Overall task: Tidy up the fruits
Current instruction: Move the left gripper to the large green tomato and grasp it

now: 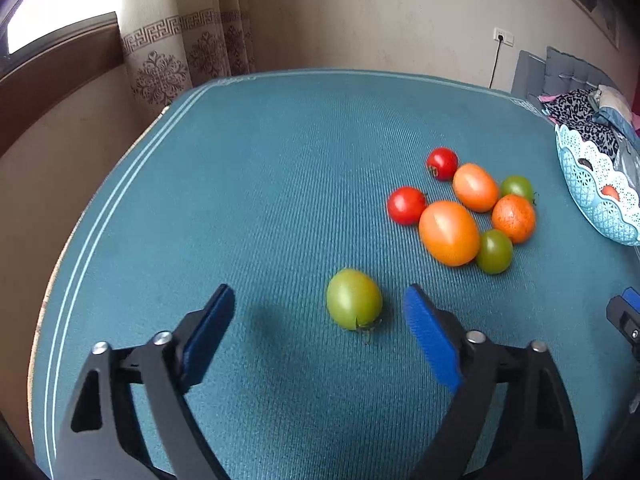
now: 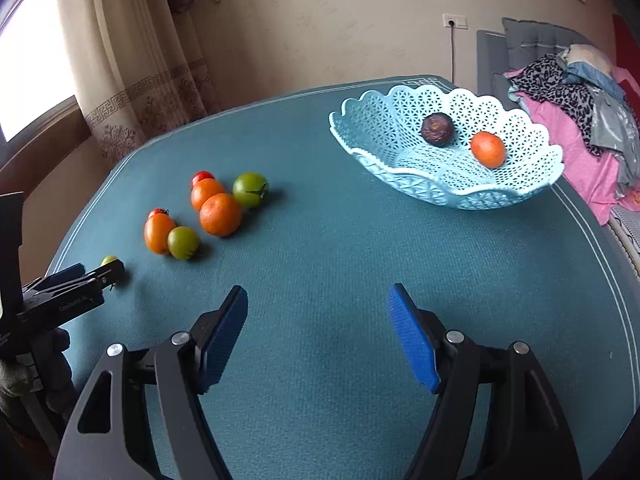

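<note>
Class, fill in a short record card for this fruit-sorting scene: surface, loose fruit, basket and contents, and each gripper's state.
surface: teal woven table cover
loose fruit: lone green tomato lying apart from a cluster of red, orange and green fruit
basket: pale blue lattice plastic basket, holding a dark brown round fruit and an orange fruit
left gripper: open, lone green tomato between its blue pads, not touched
right gripper: open, nothing between its pads

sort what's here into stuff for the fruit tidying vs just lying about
For the job:
- green tomato between the open left gripper pads
- fruit cluster
- blue basket, two fruits inside

Lying about:
- clothes pile
- curtain
</note>
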